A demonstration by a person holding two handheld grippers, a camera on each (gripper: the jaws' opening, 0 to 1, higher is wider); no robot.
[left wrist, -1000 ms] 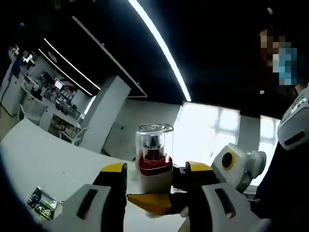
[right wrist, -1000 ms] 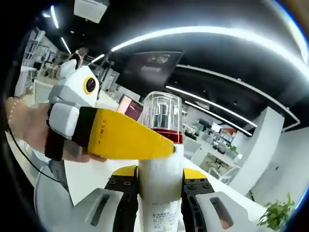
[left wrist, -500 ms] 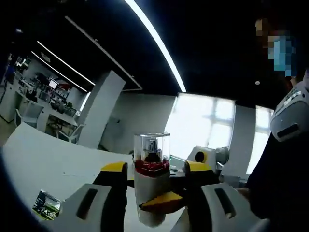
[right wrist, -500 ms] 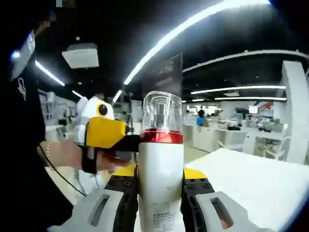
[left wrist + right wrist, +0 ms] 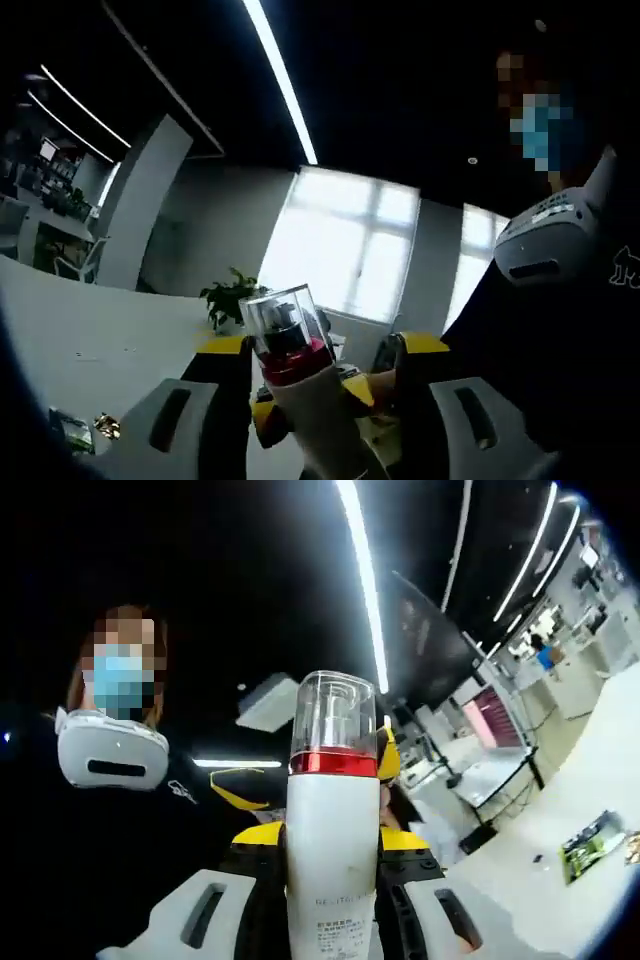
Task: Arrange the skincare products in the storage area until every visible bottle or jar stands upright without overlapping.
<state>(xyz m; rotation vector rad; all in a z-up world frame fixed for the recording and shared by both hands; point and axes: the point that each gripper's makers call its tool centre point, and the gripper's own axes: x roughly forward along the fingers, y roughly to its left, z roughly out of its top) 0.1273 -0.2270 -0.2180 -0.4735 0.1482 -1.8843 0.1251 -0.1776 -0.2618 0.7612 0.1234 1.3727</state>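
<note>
Left gripper view, from left to right: a small dark packet with a gold scrap beside it (image 5: 75, 428) lies on the white table (image 5: 90, 330) at the lower left. A green potted plant (image 5: 228, 298) stands further back, left of centre, in front of a bright window. At bottom centre the left gripper (image 5: 320, 385), grey with yellow-tipped jaws, has a tall white bottle with a red collar and a clear domed cap (image 5: 292, 385) between its jaws, leaning to the left of the frame. The yellow tips stand clear of the bottle on either side, and yellow parts of the other gripper crowd in around the bottle's body; whether the left gripper is pressing on it cannot be told. A person in dark clothes fills the right side.

Right gripper view, from left to right: the person (image 5: 110, 810) occupies the left half. At bottom centre the right gripper (image 5: 330, 855) clamps the same white bottle (image 5: 331, 840), its jaws tight against both sides, the bottle upright in the frame. The white table (image 5: 590, 800) with a small dark packet (image 5: 588, 836) sits at the lower right.
</note>
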